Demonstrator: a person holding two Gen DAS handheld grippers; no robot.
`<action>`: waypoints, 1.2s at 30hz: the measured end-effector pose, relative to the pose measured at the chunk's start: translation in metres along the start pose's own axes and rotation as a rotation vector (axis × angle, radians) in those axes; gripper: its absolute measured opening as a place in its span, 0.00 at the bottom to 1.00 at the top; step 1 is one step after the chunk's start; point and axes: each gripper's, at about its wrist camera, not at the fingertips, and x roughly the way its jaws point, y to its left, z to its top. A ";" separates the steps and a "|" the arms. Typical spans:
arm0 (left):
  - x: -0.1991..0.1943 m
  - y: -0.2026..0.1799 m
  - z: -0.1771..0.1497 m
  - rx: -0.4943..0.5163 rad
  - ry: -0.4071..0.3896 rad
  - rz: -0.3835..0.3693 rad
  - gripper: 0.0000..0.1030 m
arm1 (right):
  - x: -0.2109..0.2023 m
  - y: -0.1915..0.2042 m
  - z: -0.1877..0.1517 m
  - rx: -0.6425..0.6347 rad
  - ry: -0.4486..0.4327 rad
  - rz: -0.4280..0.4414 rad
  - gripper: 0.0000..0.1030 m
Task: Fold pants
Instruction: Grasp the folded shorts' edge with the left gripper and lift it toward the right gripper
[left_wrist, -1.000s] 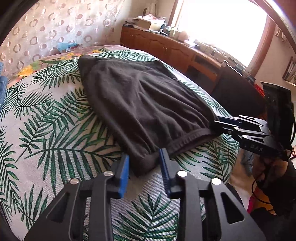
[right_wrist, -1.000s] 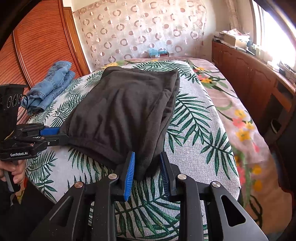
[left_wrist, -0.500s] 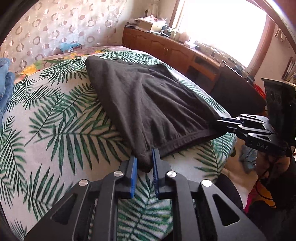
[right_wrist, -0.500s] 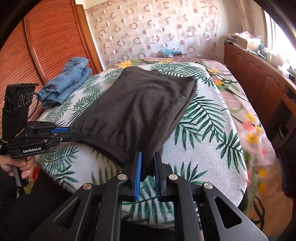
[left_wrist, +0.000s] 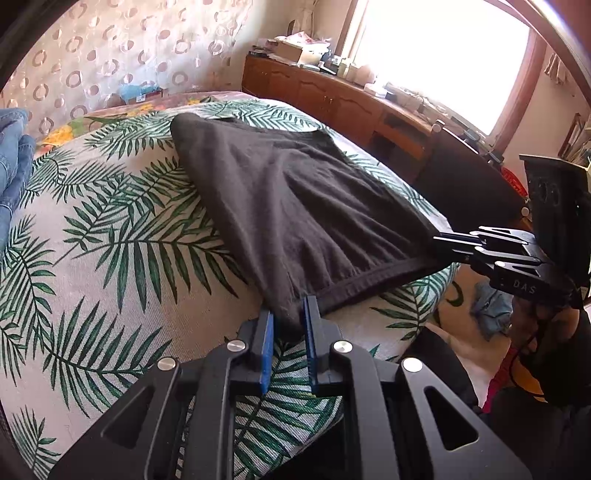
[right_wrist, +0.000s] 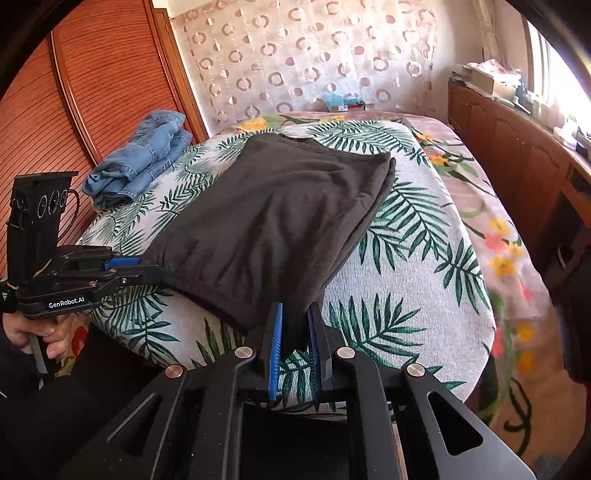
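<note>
Gripping: we see both tongs clenched on dark grey folded cotton pants (left_wrist: 295, 206), near corners.
Left gripper (left_wrist: 288, 325): pinching hem.
Right gripper (right_wrist: 294, 325): pinching hem.
Containers: none seen.

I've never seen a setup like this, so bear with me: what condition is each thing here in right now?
Dark grey fabric pants: folded over, flat on the bed, near corners pinched.
Left gripper: jaws shut on the pants' corner.
Right gripper: jaws shut on the other corner.
Blue denim jeans: bundled in a loose pile, untouched.
Palm-leaf bedspread: spread out under the pants.
</note>
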 end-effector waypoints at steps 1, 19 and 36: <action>-0.002 -0.001 0.000 0.002 -0.002 -0.001 0.15 | -0.002 0.000 0.001 0.000 -0.004 0.001 0.12; -0.029 -0.010 0.024 0.043 -0.076 0.010 0.15 | -0.033 -0.004 0.011 -0.007 -0.105 0.026 0.11; 0.005 0.020 0.084 0.038 -0.090 0.048 0.15 | 0.002 -0.010 0.041 -0.002 -0.143 -0.030 0.10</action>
